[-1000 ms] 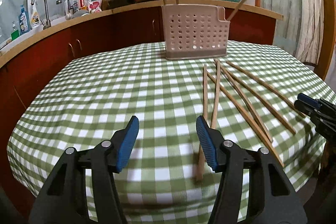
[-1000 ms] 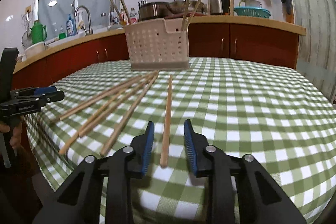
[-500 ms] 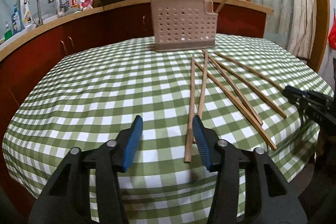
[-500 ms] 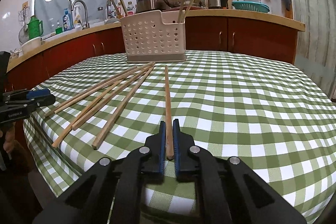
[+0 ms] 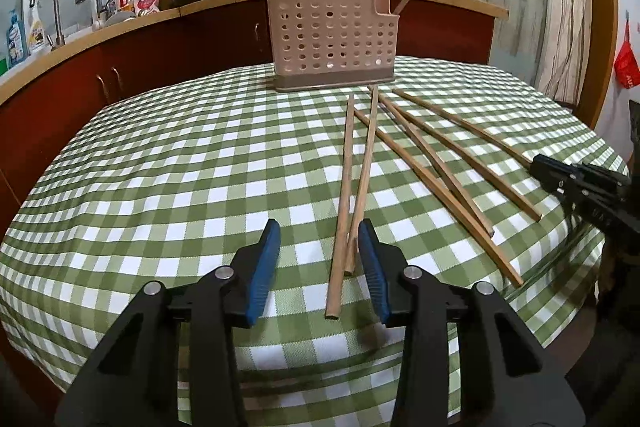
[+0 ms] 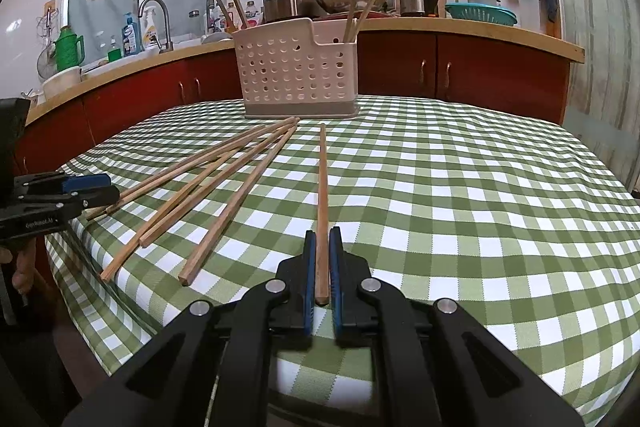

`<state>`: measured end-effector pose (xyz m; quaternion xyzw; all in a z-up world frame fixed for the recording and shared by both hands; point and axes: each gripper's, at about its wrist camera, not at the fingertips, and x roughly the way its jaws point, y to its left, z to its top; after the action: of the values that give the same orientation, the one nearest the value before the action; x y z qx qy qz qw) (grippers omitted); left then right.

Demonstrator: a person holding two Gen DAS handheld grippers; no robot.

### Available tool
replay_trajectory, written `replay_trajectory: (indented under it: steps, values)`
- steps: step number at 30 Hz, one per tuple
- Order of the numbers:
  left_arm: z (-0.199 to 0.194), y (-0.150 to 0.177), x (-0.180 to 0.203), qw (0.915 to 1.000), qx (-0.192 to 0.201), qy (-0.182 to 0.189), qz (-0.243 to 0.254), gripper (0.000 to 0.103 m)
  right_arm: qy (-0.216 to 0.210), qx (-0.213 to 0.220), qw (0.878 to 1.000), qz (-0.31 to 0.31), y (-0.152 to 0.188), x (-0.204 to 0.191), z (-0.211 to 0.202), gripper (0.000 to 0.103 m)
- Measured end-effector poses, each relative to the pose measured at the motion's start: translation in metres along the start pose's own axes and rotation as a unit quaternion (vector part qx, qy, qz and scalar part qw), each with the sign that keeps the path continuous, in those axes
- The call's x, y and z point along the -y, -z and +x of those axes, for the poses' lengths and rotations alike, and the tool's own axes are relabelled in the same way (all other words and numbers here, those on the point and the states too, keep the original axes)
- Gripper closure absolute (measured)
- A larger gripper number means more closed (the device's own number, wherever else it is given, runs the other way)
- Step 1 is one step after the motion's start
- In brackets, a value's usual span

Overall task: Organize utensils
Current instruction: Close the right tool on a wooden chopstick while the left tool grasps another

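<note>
Right wrist: right gripper (image 6: pixel 322 251) clamps chopstick (image 6: pixel 322 195) near table edge; left gripper (image 5: pixel 318 247) wide.

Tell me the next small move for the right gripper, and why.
Probably lift. The right gripper is shut on the lone wooden chopstick, whose far end points at the beige perforated utensil holder standing upright ahead. Raising it off the green checked tablecloth seems needed before carrying it there.

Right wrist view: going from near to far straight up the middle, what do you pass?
Black right gripper with blue pads, shut on a long wooden chopstick → perforated beige plastic utensil caddy → red wooden kitchen cabinets.
</note>
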<state>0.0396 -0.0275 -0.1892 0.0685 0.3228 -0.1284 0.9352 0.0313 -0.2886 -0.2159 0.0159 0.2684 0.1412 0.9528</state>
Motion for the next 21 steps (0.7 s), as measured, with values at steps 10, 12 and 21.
replay_trajectory:
  steps: [10,12,21]
  values:
    - [0.009,-0.006,-0.003,0.9999,-0.006,-0.012,0.005,0.063,-0.002,-0.002,1.0,-0.004,-0.002,-0.002,0.001,0.096]
    - [0.011,-0.008,-0.007,0.9999,-0.009,-0.012,-0.003,0.063,-0.002,-0.002,1.0,-0.004,-0.002,-0.002,0.001,0.096]
    - [0.006,0.001,-0.017,0.9994,-0.029,-0.018,0.0,0.064,-0.002,-0.002,1.0,-0.003,-0.002,-0.002,0.001,0.096]
